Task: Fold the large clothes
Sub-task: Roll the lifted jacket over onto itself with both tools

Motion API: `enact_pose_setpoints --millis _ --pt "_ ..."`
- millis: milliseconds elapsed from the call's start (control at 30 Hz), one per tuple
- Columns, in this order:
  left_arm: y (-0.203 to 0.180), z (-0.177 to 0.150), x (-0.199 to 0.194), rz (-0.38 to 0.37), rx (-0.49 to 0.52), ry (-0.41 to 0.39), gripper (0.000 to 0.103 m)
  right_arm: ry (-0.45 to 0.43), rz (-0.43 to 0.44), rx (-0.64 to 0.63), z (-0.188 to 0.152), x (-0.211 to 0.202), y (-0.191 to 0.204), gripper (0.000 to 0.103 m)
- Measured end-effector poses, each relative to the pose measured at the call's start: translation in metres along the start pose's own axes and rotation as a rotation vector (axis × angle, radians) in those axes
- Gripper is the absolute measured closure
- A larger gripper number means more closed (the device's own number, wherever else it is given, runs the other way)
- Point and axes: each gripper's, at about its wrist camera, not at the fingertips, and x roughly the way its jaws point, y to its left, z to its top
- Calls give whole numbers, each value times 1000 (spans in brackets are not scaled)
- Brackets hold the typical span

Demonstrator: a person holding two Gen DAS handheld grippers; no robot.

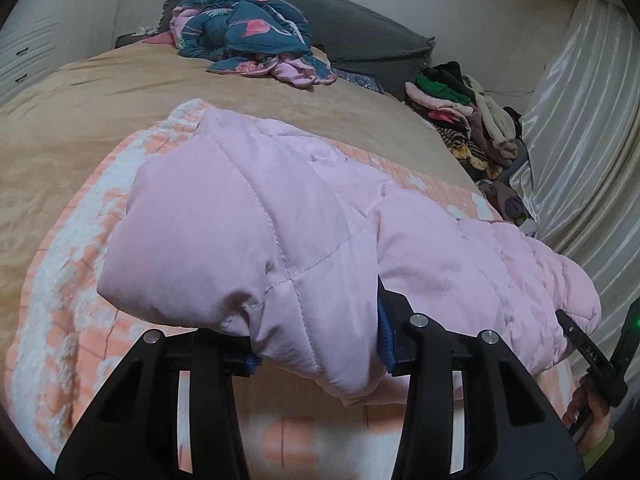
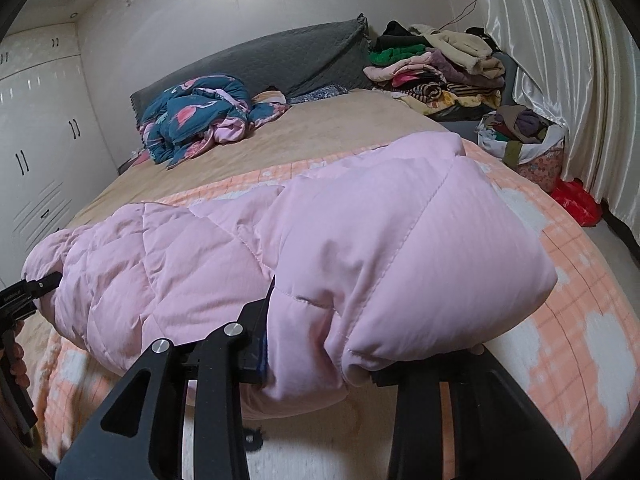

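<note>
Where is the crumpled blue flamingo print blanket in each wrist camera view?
Left wrist: the blue flamingo blanket lies top centre, beyond the pink puffer jacket.
Right wrist: it sits upper left, on the tan bedspread.
Shared landmark: the grey pillow right behind it.

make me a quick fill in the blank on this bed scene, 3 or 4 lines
1. Both claws, left claw and right claw, grip a quilted jacket coloured ____.
2. The jacket lies over a blanket checked in white and ____.
3. The crumpled flamingo-print garment is mostly ____.
4. The pillow at the bed's head is ____.

Missing words: pink; orange; blue; grey
</note>
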Motion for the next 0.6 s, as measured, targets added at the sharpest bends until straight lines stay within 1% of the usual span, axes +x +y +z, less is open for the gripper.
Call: enact_pose_setpoints --millis 333,433,567,600 --pt "3 -32 -31 -5 38 22 68 20 4 0 -36 -37 0 70" --pt "6 -45 -40 -4 50 32 68 46 4 14 -47 -47 -1 70" --pt "7 -59 -47 4 66 50 68 86 5 52 -61 -56 -4 66" --pt "7 -62 -49 6 72 52 67 101 5 69 -64 -57 -6 63"
